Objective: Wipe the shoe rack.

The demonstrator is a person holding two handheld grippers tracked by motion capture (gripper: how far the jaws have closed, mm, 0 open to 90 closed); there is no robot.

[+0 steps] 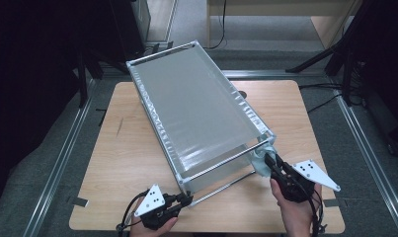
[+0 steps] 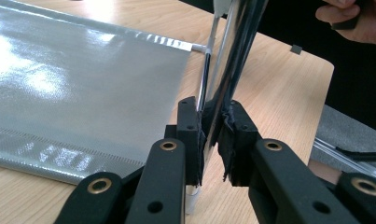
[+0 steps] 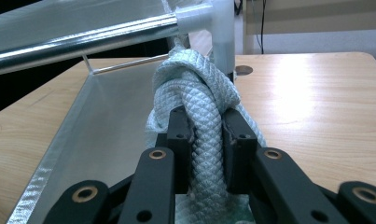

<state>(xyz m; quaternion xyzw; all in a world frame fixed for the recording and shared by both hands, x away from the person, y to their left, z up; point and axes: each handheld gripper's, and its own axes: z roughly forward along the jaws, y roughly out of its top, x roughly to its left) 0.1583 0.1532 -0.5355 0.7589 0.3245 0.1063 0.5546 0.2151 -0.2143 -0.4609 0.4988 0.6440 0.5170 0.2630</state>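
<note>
On the wooden table (image 1: 137, 148) stands a long metal frame (image 1: 159, 128) lined with silvery grey fabric (image 1: 196, 108), set at a slant across the tabletop. The left gripper (image 2: 212, 140) clamps the frame's near-corner upright rod (image 2: 232, 60) — jaws nearly together on it. At the frame's other near corner the right gripper (image 3: 206, 140) pinches a fold of pale quilted cloth (image 3: 199, 93) — bunched by the white corner joint (image 3: 218, 23).

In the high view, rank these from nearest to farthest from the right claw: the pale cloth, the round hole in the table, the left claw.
From the right claw:
1. Pale cloth, bunched at the frame's near right corner, between its jaws.
2. Round hole, farther back on the table, beside the frame.
3. Left claw, across at the frame's near left corner.
</note>
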